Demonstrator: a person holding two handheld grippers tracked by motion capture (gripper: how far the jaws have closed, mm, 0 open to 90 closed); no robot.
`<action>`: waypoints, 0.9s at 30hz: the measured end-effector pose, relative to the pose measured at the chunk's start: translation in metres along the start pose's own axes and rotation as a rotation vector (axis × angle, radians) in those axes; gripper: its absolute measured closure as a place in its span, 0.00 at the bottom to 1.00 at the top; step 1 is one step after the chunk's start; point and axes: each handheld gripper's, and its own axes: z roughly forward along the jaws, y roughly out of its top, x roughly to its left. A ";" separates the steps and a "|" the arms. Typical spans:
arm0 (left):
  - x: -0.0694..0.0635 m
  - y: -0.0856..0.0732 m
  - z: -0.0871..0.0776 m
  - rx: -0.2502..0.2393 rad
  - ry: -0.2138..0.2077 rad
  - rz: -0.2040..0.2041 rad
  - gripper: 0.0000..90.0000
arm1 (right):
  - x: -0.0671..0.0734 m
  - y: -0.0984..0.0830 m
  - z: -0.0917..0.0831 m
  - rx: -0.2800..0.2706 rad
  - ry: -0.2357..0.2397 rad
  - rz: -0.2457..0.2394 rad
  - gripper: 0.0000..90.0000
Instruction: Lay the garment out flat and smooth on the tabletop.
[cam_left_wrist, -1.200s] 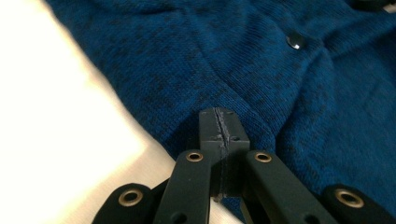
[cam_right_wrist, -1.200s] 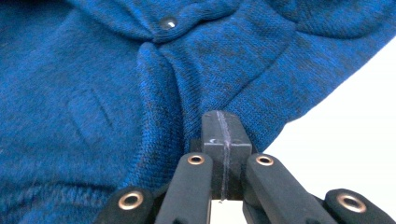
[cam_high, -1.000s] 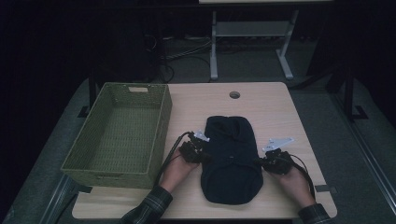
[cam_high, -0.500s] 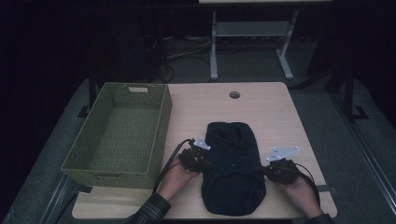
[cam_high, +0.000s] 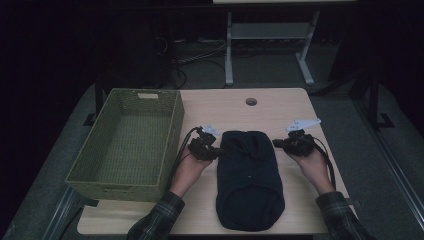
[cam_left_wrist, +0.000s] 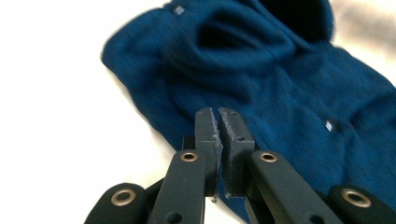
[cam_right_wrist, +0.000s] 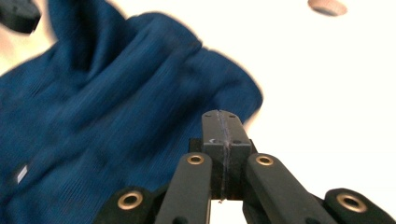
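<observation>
While both my claws hang just above the table (cam_high: 300, 107), I've got the folded dark blue sweater (cam_high: 249, 180) lying flat between them, collar end away from me, hem end near the table's front edge. My left claw (cam_high: 216, 150) sits at the sweater's upper left edge, jaws all but pressed together, a hairline slit between the pads (cam_left_wrist: 208, 130), and as far as I can see nothing is pinched in there, blue knit lying behind and past the tips. My right claw (cam_high: 276, 143) is at the upper right corner, jaws shut tight, pads (cam_right_wrist: 222, 123) flush, no cloth caught; it's just beside the fabric, not on it. Now, the risk: with both claws closed and empty, going for a lift means reopening them, and if I bite only the top layer the fold will peel apart and the bundle sags open. That loose collar roll near my left tips could snag a jaw and drag the whole thing crooked. A one-sided pull would slide it toward the table edge too. Over on the left, the green woven basket (cam_high: 172, 130) stands close beside the sweater, well apart from my right claw, and it's holding nothing — bare weave on the bottom, plenty of room.
</observation>
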 end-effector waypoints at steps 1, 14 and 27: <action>0.000 0.000 0.000 0.000 0.000 0.000 0.96 | -0.004 0.006 0.005 -0.002 0.002 0.008 1.00; 0.035 0.032 0.015 -0.018 0.058 -0.043 0.94 | -0.024 0.018 0.062 0.087 0.029 0.010 1.00; 0.059 0.047 0.044 0.018 0.068 -0.049 0.68 | -0.028 0.031 0.055 0.050 -0.034 -0.006 0.70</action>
